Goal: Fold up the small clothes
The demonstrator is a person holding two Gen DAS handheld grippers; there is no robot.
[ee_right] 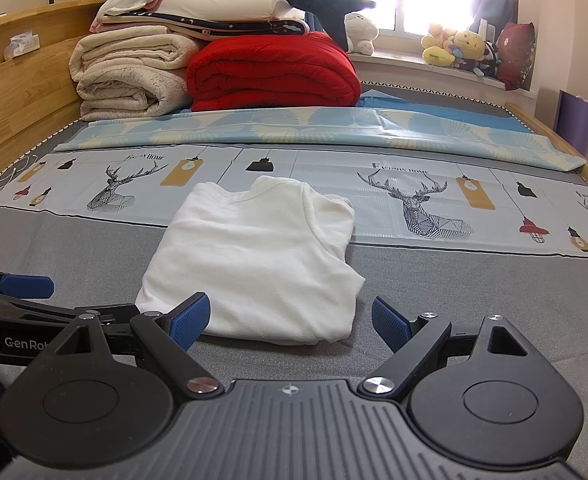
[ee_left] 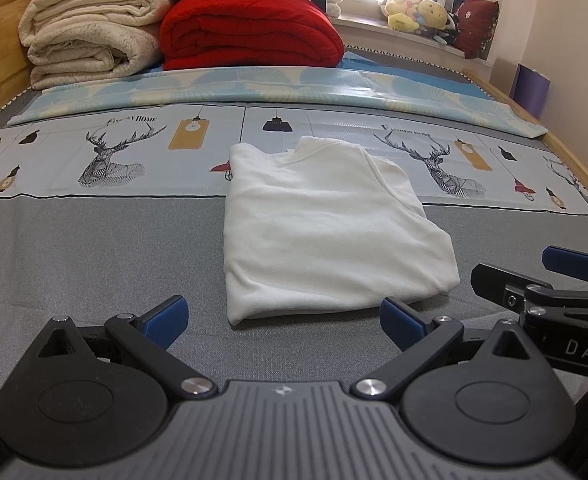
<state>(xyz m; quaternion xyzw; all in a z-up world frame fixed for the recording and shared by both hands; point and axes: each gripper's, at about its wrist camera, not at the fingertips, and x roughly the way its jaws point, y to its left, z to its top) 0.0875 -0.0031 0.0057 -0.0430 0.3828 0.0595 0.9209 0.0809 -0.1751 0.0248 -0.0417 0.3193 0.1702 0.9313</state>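
Observation:
A small white garment (ee_left: 326, 228) lies folded into a compact rectangle on the grey bed surface (ee_left: 94, 264), its collar end on the deer-print sheet (ee_left: 110, 152). It also shows in the right wrist view (ee_right: 258, 256). My left gripper (ee_left: 284, 322) is open and empty, just short of the garment's near edge. My right gripper (ee_right: 290, 322) is open and empty, also at the near edge. The right gripper's blue fingers (ee_left: 570, 262) show at the right of the left wrist view. The left gripper's finger (ee_right: 26, 285) shows at the left of the right wrist view.
A folded red blanket (ee_left: 250, 32) and cream blankets (ee_left: 90, 36) are stacked at the bed's far end, with more bedding on top. A blue patterned cover (ee_left: 254, 84) lies across the bed. Wooden bed rails (ee_right: 22, 100) run along both sides. Plush toys (ee_left: 414, 12) sit on the windowsill.

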